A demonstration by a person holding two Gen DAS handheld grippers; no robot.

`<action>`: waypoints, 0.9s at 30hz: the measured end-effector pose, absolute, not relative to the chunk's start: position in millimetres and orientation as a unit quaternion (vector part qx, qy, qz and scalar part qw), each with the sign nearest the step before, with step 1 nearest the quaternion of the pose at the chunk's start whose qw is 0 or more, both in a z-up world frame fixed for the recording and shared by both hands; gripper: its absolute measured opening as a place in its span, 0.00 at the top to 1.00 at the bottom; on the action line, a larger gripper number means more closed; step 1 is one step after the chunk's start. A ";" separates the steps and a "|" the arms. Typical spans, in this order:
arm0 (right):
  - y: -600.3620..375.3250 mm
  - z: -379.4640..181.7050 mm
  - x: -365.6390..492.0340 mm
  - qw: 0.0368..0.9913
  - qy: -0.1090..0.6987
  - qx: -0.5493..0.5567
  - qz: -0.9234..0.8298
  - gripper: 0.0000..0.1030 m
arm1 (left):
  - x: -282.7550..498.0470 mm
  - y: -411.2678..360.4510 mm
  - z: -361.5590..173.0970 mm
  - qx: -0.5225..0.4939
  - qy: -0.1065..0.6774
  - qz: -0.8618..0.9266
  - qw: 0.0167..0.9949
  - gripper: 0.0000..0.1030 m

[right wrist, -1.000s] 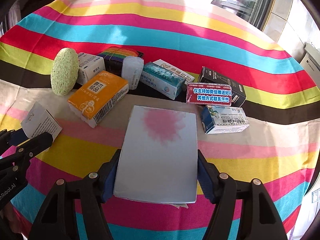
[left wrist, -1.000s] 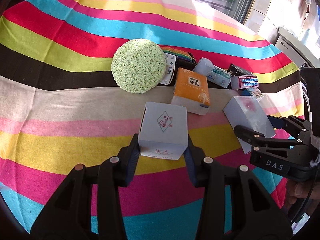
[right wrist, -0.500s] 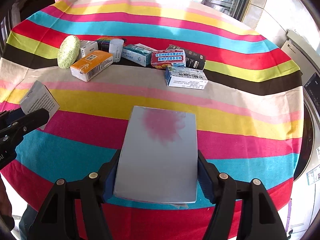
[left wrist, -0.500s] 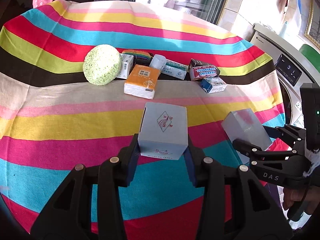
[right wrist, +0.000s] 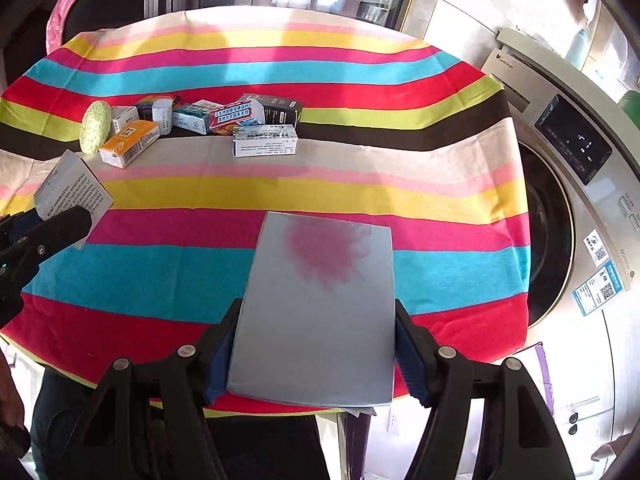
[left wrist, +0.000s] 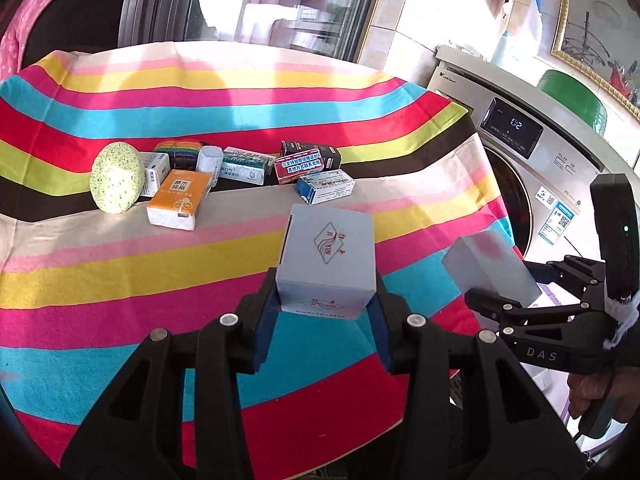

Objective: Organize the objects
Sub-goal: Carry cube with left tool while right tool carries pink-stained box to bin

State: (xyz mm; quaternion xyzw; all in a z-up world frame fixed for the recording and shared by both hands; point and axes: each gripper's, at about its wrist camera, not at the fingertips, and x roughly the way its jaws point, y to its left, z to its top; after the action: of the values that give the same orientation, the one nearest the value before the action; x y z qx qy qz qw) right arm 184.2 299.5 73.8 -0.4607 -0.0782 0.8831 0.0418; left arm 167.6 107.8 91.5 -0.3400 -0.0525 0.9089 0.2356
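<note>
We held two boxes clear of the striped cloth-covered tabletop (left wrist: 120,288), and every place below is given from that tabletop. Our left gripper (left wrist: 326,312) had its jaws clamped on the sides of a small white cardboard box with a red-and-blue logo (left wrist: 328,264), which hung above the near edge of the tabletop. Our right gripper (right wrist: 316,354) had its jaws clamped on a flat pale-grey box with a pink blot printed on its face (right wrist: 316,304), also over the near edge, toward the side of the silver front-loading washing machine (right wrist: 568,216) that stood just beside the tabletop. The rest of the things lay in a loose cluster on the far half of the tabletop: a round green sponge (left wrist: 116,180) at the left end, an orange tissue packet (left wrist: 180,198) just beside it, a red-labelled box (left wrist: 300,166) and a blue-and-white carton (left wrist: 326,188) toward the right end, with several smaller packets between them that we could not read. We judged the task to be only partly done: two items were lifted and in transit, neither was set down anywhere, and the cluster looked unsorted. No bin or tray showed, so we could not tell where the boxes were meant to go.
</note>
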 end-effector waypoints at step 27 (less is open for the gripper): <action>459.7 67.8 284.8 0.141 0.006 -0.442 0.886 0.33 | 230.9 281.6 107.7 -0.378 -0.005 0.828 0.414 0.55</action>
State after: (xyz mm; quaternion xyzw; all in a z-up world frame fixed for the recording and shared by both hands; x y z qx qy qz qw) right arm 284.8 459.7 67.8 -0.4422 0.0057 0.8858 0.1407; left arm 230.9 281.6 107.7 -0.3779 -0.0046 0.8281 0.4140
